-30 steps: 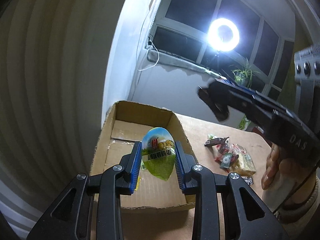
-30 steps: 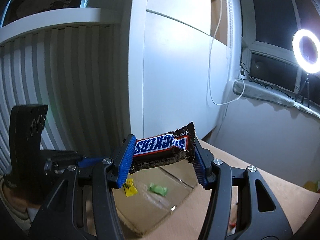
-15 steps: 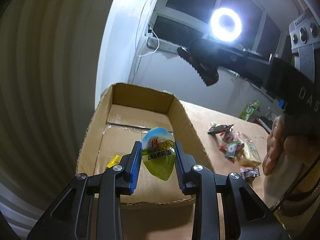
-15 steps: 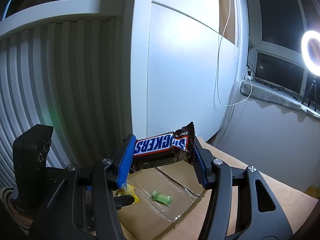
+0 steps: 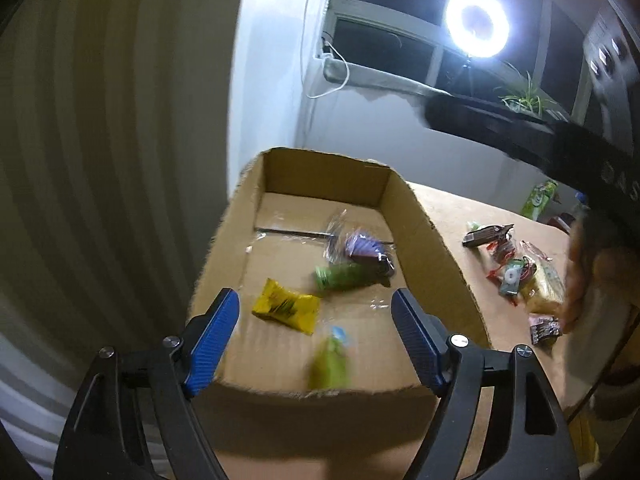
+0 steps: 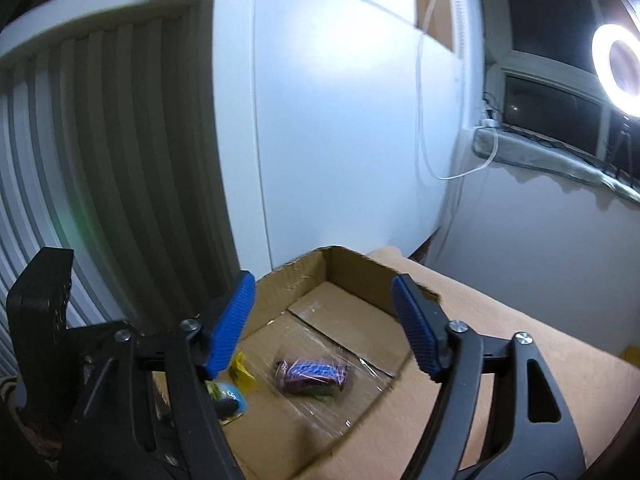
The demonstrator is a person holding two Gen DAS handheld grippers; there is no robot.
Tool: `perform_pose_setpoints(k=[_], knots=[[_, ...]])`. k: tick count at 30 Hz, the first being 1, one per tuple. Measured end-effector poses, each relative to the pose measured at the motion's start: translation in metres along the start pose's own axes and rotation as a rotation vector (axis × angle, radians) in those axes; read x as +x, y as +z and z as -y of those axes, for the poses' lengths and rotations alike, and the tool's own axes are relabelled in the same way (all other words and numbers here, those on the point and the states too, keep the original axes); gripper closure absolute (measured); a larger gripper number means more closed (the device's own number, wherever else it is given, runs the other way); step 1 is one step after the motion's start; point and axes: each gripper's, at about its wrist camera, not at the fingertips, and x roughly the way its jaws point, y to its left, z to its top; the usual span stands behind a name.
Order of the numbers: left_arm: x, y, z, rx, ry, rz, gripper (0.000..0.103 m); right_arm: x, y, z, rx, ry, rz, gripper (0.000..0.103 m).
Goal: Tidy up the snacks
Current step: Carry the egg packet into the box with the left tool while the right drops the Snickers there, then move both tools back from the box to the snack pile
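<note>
Both tools are over the box (image 5: 436, 240), and the step in hand looks like dropping snacks into it. The left tool (image 5: 316, 336) is wide open and holds nothing. A blurry green pack (image 5: 330, 364) sits between its fingers, at the near end of the box; it may be falling. The right tool (image 6: 322, 326) is wide open too, and it touches nothing.

Inside the box lie a yellow candy (image 5: 286, 306), a green candy (image 5: 344, 276) and a dark bar (image 5: 366, 250) with a purple blur on it. The bar is at the right side of the box, partly on the green candy.

More snacks wait in a pile (image 5: 516, 268) on the counter (image 5: 452, 208), to the right of the box. So the job is not done yet. Next, I think a tool should go to the pile, line up on one snack and close on it gently. The wrappers look thin and slippery, so a snack may slide out.
</note>
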Motion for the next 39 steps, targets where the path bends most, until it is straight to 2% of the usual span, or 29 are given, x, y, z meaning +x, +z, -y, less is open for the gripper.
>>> perform_pose_setpoints(k=[4, 9, 13, 21, 31, 39], knots=[[-0.018, -0.001, -0.003, -0.028, 0.004, 0.032, 0.025, -0.028, -0.018, 0.013, 0.030, -0.036, -0.001, 0.029], [-0.041, -0.002, 0.006, -0.017, 0.006, 0.061, 0.024, -0.075, -0.050, 0.039, 0.077, -0.131, -0.017, 0.029], [-0.050, -0.003, 0.022, -0.008, -0.005, 0.079, 0.024, -0.107, -0.072, 0.063, 0.112, -0.205, -0.041, 0.028], [-0.053, -0.007, 0.075, 0.048, -0.054, 0.078, 0.024, -0.166, -0.108, 0.089, 0.134, -0.313, -0.022, 0.028], [-0.050, -0.009, 0.140, 0.152, -0.106, 0.060, 0.024, -0.209, -0.135, 0.114, 0.189, -0.343, -0.001, 0.028], [-0.032, -0.022, 0.189, 0.230, -0.162, -0.001, 0.024, -0.225, -0.157, 0.135, 0.251, -0.322, -0.010, 0.028]])
